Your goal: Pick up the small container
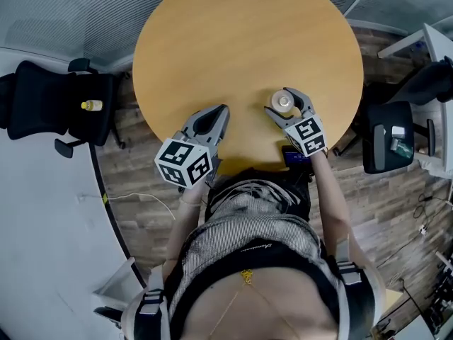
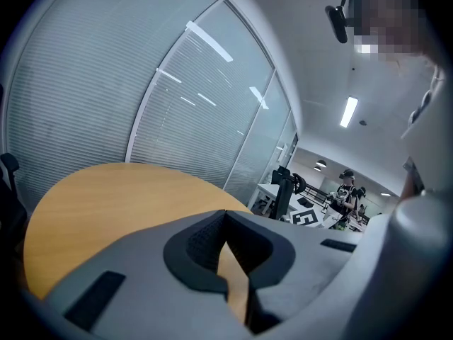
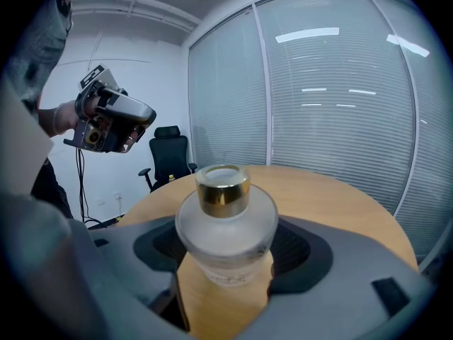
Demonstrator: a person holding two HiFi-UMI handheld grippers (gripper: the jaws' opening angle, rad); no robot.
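1. Right gripper view shows the right gripper (image 3: 228, 250) with its jaws drawn in around the container (image 3: 225, 218), a frosted jar with a gold collar. They seem to press on both its sides.
2. Head view places the container close to the near edge of the table (image 1: 233, 41), apparently standing on the wood.
3. The left gripper (image 2: 225, 214) has its jaws together on nothing and is off to the left of the container.
4. Judged from this, the grasp looks made and the lift is not yet done.

Frosted container (image 3: 225, 241), gold cap (image 3: 223, 190), tan table (image 1: 241, 48)
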